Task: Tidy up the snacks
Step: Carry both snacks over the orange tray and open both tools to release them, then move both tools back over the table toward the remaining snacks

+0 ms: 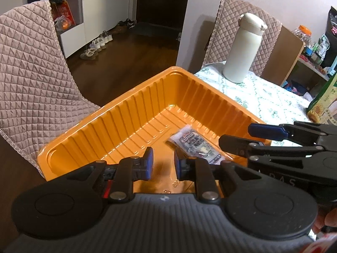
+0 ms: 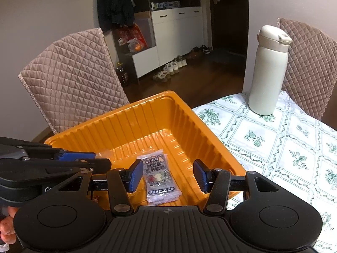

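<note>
An orange ribbed plastic tray sits at the table's corner. One clear snack packet with dark print lies flat on its floor. My right gripper hovers over it, open, its blue pads either side of the packet and clear of it. From the left wrist view it reaches in from the right. My left gripper is over the tray's near end, jaws drawn close with nothing seen between them. In the right wrist view it comes in from the left, a small clear crinkle just past its tips.
A white flask stands on the green-patterned tablecloth. Quilted chairs stand behind the tray and behind the flask. A green carton is at the right edge. A person's fingers show at lower left.
</note>
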{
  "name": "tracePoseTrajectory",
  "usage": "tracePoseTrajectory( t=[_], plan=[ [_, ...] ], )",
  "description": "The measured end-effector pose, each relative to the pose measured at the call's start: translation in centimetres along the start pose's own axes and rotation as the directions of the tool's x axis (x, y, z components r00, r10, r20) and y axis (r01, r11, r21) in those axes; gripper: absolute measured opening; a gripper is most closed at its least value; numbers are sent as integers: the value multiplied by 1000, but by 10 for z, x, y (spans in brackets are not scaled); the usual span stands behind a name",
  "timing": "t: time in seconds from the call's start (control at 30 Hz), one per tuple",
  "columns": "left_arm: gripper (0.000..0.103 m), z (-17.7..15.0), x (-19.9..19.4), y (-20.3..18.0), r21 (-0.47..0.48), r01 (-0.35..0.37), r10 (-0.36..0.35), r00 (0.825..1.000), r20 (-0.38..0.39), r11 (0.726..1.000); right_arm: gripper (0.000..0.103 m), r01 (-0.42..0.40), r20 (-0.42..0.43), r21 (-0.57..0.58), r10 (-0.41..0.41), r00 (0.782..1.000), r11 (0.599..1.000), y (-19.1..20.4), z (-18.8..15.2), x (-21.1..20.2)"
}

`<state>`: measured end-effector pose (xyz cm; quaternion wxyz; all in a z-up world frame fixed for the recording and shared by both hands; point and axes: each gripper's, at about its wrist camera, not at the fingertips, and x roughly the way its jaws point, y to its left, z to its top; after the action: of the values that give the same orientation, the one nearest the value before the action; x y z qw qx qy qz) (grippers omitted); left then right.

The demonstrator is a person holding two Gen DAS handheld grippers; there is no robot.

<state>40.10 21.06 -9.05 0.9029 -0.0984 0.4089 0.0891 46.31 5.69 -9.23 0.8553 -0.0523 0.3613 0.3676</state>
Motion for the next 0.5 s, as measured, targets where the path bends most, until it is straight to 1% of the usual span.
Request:
tracePoseTrajectory(
  t=[0.13, 0.3, 0.5],
  plan=[
    [24, -4, -8, -2, 6, 1, -1, 1000, -2, 1000, 53, -7, 14, 19, 7, 1000, 1000, 0, -4, -11],
    [24, -14, -28, -2, 20, 10, -10, 1000, 1, 1000, 53, -23, 41, 60, 20, 999, 998, 2, -12, -30],
    [26, -26, -59, -5, 45, 30, -32, 999, 24, 999, 53, -38, 76, 129, 28, 997, 991, 5, -27, -60]
  ],
)
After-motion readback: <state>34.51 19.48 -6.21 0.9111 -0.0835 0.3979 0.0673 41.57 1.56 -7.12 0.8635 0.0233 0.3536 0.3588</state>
